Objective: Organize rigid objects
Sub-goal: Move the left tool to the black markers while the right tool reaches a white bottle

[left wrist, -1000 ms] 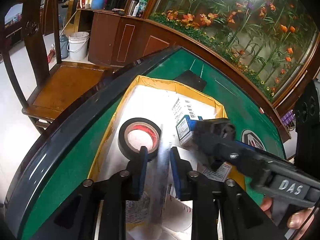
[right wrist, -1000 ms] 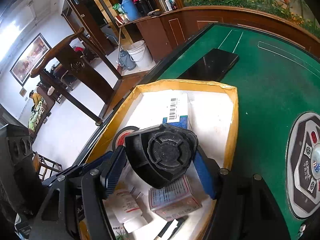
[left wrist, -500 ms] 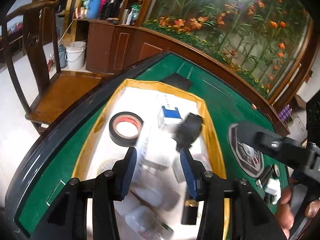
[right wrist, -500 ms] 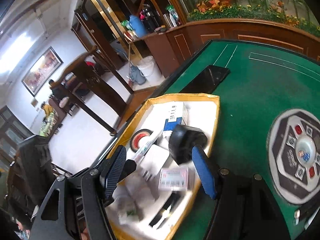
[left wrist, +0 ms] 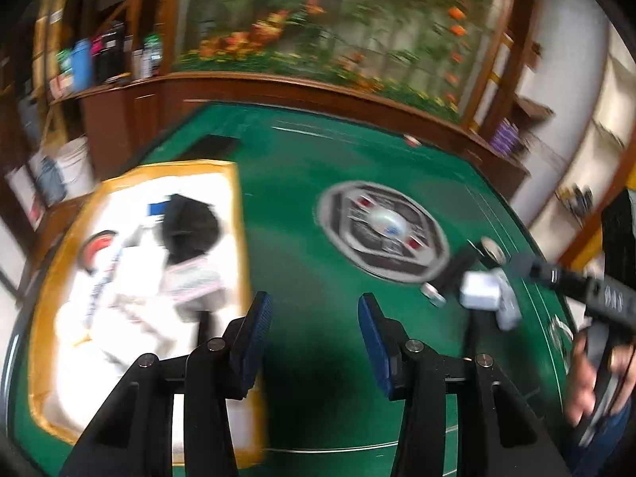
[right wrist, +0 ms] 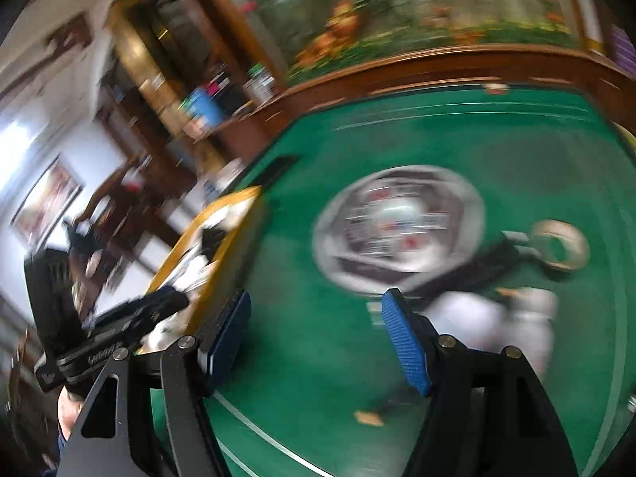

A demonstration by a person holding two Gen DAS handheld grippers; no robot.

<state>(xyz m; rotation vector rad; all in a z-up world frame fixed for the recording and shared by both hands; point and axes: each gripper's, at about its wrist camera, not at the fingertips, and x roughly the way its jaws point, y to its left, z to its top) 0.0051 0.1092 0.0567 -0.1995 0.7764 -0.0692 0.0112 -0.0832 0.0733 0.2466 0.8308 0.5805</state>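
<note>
A yellow-rimmed tray (left wrist: 238,214) on the green table holds a black round object (left wrist: 190,226), a tape roll (left wrist: 99,246), a ruler and small boxes; its rim also shows in the right wrist view (right wrist: 238,222). My left gripper (left wrist: 314,342) is open and empty over the felt, right of the tray. My right gripper (right wrist: 318,338) is open and empty, pointed at the felt beside white boxes (right wrist: 497,318) and a tape ring (right wrist: 560,244). The white boxes (left wrist: 489,298) also show in the left wrist view. Both views are blurred.
A round control panel (left wrist: 381,230) sits in the table's middle. A dark flat pad (left wrist: 216,145) lies behind the tray. A wooden rail (left wrist: 357,95) and a flower display border the far side. Small discs (left wrist: 433,294) lie near the white boxes.
My left gripper let go of the ruler and my right let go of the black round object, both into the tray. Both grippers opened and swung right toward the table's middle.
</note>
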